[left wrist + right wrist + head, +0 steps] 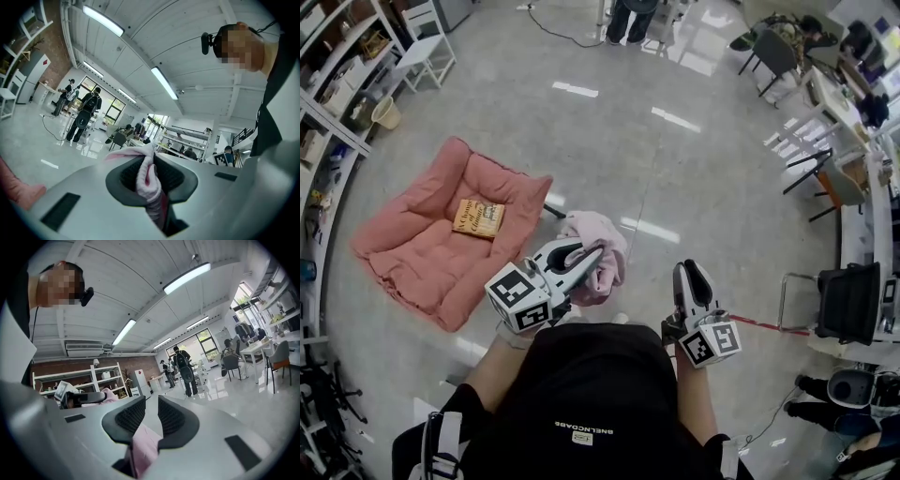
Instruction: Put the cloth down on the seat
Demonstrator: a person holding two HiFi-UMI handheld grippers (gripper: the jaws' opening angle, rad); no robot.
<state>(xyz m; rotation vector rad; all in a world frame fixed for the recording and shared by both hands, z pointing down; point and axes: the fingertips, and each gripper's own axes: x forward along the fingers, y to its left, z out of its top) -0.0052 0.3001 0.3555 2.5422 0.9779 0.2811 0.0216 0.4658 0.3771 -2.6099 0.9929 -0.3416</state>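
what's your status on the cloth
Left gripper shut on cloth, held above floor. Right gripper open, something pink low between its fingers, unclamped. Cloth not yet on seat; book lies there.

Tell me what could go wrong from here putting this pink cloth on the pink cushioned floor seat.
The left gripper clamps only a narrow fold of the crumpled pink cloth; it might slip free before reaching the pink cushioned floor seat, off to the left.
A yellow book lies on the seat, so the cloth could land on it and cover it.
Pink fabric shows low between the right gripper's open jaws and might snag.
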